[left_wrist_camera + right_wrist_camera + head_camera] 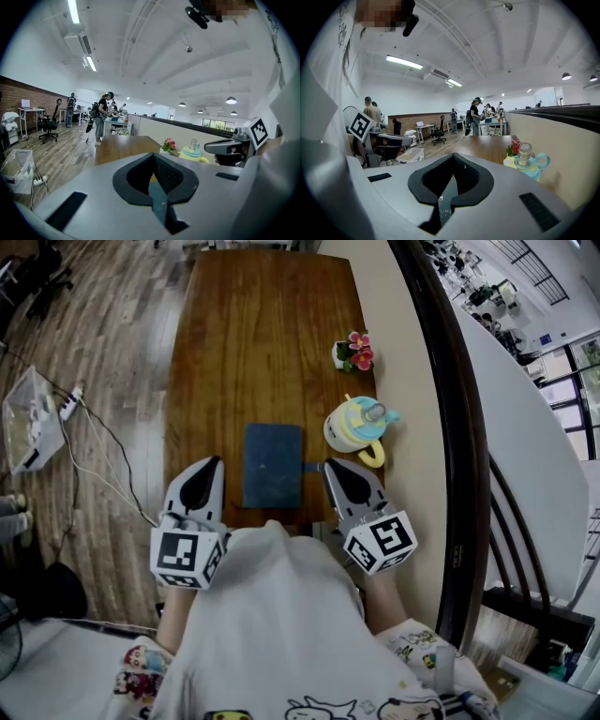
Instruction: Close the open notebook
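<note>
The dark blue notebook (273, 465) lies closed and flat on the near end of the wooden table (253, 343), its cover facing up and a small tab jutting from its right edge. The left gripper (213, 463) sits just beside the notebook's left edge and the right gripper (331, 466) just beside the tab; whether either touches the notebook is not clear. Each gripper's own view shows its jaws pressed together with nothing between them. Beyond the right gripper stands a yellow and teal sippy cup (356, 426), and farther along the table's right edge a small pot of pink flowers (352, 352).
</note>
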The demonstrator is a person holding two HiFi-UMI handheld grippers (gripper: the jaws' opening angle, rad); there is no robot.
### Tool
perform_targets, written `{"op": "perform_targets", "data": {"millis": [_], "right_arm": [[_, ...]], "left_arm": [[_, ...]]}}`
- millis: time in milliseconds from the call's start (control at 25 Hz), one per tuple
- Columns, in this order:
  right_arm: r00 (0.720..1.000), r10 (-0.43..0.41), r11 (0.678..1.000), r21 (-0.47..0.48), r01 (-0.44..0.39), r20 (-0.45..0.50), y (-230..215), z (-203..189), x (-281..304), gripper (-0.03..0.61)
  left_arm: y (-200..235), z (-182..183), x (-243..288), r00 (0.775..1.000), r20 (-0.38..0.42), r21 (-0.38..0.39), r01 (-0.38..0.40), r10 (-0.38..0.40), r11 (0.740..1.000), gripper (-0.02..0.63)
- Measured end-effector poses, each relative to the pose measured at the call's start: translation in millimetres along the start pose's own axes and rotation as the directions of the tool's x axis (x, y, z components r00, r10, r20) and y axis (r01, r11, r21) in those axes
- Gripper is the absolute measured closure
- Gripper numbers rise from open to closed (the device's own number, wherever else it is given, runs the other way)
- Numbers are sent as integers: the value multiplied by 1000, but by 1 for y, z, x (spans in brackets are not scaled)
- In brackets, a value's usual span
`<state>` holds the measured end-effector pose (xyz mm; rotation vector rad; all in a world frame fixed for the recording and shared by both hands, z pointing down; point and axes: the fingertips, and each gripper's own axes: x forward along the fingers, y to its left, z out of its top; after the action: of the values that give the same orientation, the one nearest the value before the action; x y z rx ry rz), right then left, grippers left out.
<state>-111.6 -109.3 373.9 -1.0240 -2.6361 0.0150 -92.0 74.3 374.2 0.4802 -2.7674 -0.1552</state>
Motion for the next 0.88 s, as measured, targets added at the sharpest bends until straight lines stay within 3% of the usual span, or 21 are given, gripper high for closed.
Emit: {"op": "perform_targets", "data": {"millis": [880], "right_arm": [[1000, -24, 1000, -11, 24, 2, 7, 0, 0, 580]], "left_arm": [[11, -8, -2, 1000, -15, -21, -7, 7, 1000, 611]]}}
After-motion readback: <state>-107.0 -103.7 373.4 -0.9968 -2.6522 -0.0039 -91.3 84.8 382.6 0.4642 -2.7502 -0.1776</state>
